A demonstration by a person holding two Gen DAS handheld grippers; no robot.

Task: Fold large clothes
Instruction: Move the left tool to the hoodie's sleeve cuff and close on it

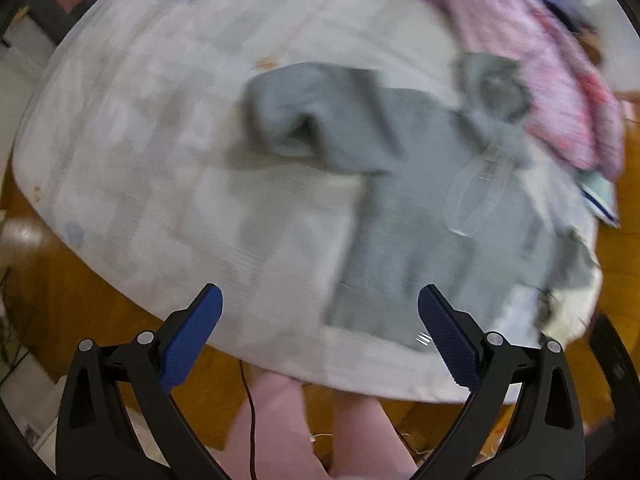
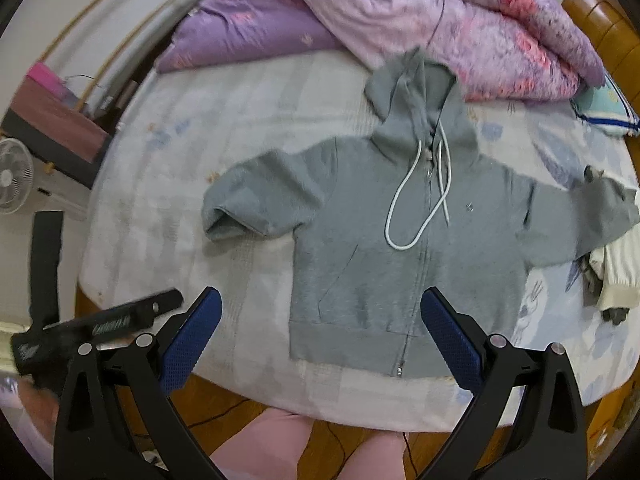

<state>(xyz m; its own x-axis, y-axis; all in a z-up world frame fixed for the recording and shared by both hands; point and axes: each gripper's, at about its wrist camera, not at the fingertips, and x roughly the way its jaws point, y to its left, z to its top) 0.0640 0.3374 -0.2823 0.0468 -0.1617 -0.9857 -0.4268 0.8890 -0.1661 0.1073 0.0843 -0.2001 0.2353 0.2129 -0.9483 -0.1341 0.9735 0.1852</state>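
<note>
A grey zip-up hoodie (image 2: 384,240) lies flat, front up, on the bed (image 2: 224,128), hood toward the far side and both sleeves spread out. Its white drawstring (image 2: 412,208) loops over the chest. My right gripper (image 2: 320,300) is open and empty, held above the hoodie's hem near the bed's front edge. My left gripper (image 1: 320,300) is open and empty above the bed's front edge, left of the hoodie's hem; this view is blurred. The hoodie (image 1: 432,208) shows there at the right, left sleeve (image 1: 296,116) bunched.
A pink and purple quilt (image 2: 420,20) is heaped along the far side of the bed. Other clothes (image 2: 612,276) lie at the bed's right edge. A fan (image 2: 12,180) stands on the floor at the left. My legs (image 2: 280,440) are in front of the bed.
</note>
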